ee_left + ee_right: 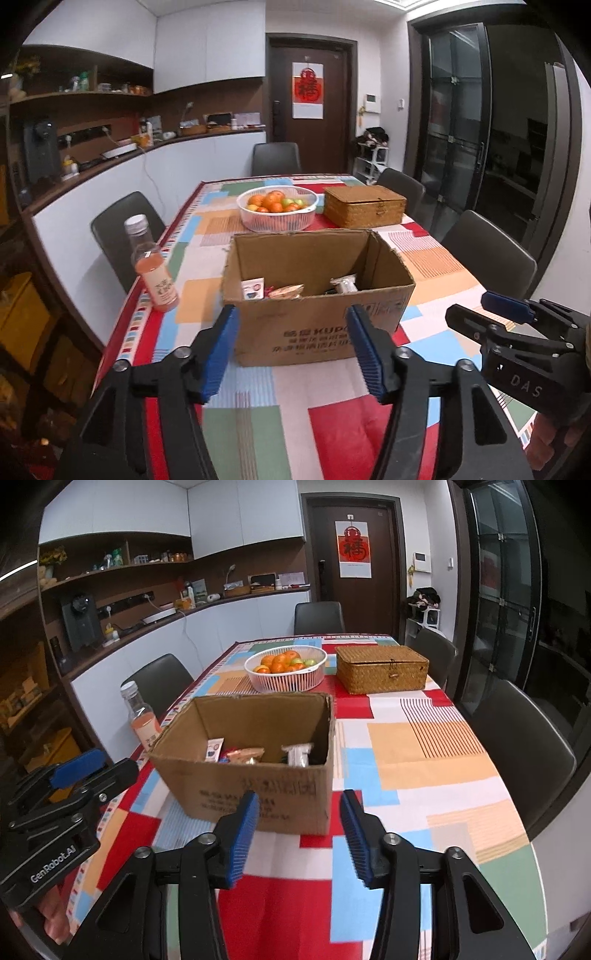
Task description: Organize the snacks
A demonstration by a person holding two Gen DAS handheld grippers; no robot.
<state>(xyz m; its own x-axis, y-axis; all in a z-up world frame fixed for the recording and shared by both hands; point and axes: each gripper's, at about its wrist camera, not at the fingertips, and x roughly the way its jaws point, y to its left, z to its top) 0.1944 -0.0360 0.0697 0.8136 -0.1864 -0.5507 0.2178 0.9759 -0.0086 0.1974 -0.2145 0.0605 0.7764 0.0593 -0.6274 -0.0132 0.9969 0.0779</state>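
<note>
Blue-padded left gripper [291, 347] gapes wide and empty before the box [317, 295] holding snacks [284, 291] on the table [332, 417], bottle [153, 266] at left. From the right wrist: right gripper [299, 834], likewise spread and empty, faces the box [251, 764]; fruit basket [286, 670] beyond.

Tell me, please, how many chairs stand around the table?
4: one at the far end, one on the left side, two on the right side, far and near. Others may be out of view.

An open cardboard box [317, 325] stands upright on the table, snack packets [284, 291] inside.
</note>
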